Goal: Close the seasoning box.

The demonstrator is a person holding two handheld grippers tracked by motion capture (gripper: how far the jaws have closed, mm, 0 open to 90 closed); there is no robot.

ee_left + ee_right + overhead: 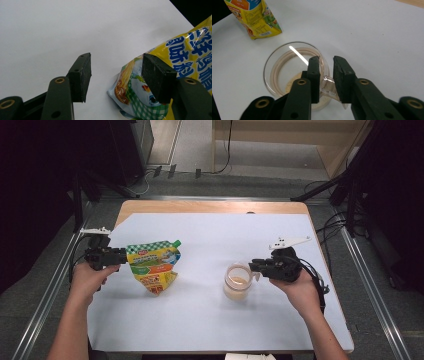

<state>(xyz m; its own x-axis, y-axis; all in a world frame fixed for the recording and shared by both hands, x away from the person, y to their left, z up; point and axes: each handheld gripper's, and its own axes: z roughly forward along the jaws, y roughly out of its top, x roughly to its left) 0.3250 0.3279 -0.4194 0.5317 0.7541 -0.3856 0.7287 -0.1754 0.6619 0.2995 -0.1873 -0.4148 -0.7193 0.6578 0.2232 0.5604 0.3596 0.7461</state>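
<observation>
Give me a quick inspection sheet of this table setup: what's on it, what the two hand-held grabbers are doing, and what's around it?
Surface: wooden table covered by a white sheet.
Job's things: yellow pouch with a spout, standing at the left; clear glass cup with a little tan powder in the bottom.
Clutter: nothing seen.
Grippers: left gripper jaws apart, the pouch's corner between them, no pad visibly pressing it; right gripper jaws straddle the cup's handle, with gaps showing at both pads.
Cables: one trails from each gripper; more lie on the floor beyond the table.
Surroundings: grey floor, metal rails at both sides, dark stands, a wooden frame at the far end.
</observation>
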